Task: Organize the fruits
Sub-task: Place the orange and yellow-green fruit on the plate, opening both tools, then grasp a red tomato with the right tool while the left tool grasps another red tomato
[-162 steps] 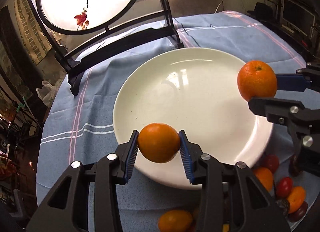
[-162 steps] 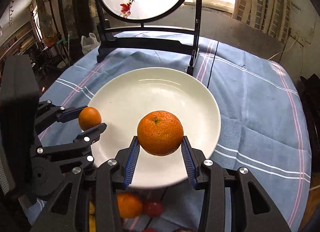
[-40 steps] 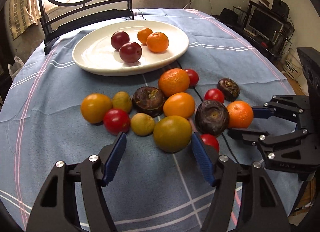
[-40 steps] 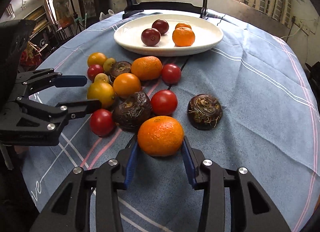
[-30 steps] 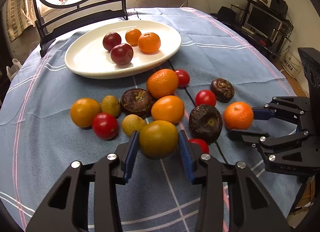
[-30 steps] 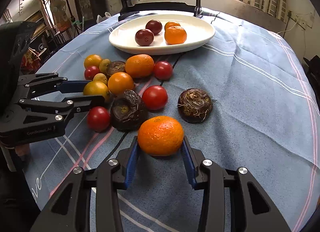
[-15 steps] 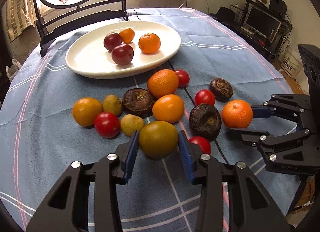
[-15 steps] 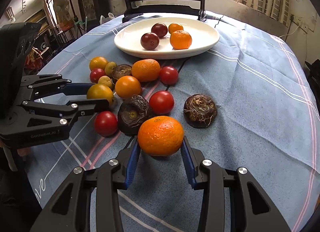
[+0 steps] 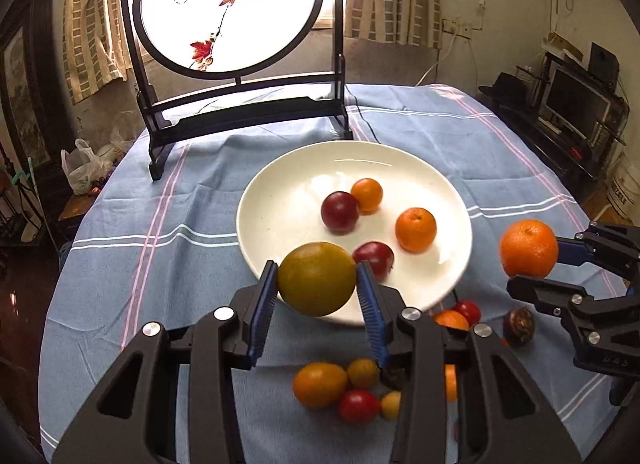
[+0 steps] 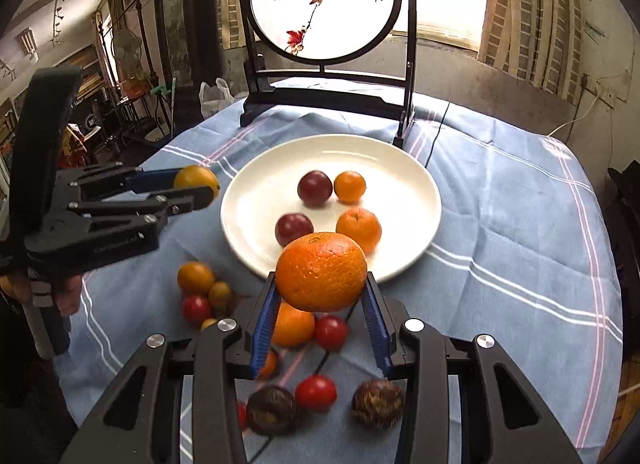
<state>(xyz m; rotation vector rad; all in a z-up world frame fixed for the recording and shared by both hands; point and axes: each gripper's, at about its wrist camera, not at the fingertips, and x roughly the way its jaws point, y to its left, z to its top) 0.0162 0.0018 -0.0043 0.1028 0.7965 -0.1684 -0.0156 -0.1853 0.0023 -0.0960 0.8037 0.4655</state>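
Observation:
My left gripper [image 9: 317, 292] is shut on a yellow-green fruit [image 9: 317, 278] and holds it in the air over the near rim of the white plate [image 9: 280, 199]. My right gripper [image 10: 322, 306] is shut on a large orange [image 10: 322, 271], in the air just short of the plate's [image 10: 416, 191] near edge. The plate holds two dark red plums [image 9: 339, 211] and two small oranges [image 9: 416, 229]. Each gripper shows in the other's view: the right one [image 9: 532, 264], the left one [image 10: 196, 187].
Several loose fruits lie on the blue cloth below the grippers: tomatoes [image 10: 316, 392], oranges [image 10: 293, 324], yellow fruits [image 9: 320, 384] and dark brown wrinkled fruits [image 10: 378, 404]. A black stand with a round bird painting [image 9: 228, 7] stands behind the plate.
Both grippers have lifted their fruits off the cloth and carried them forward to the plate. The loose fruits now lie below and behind the fingers.

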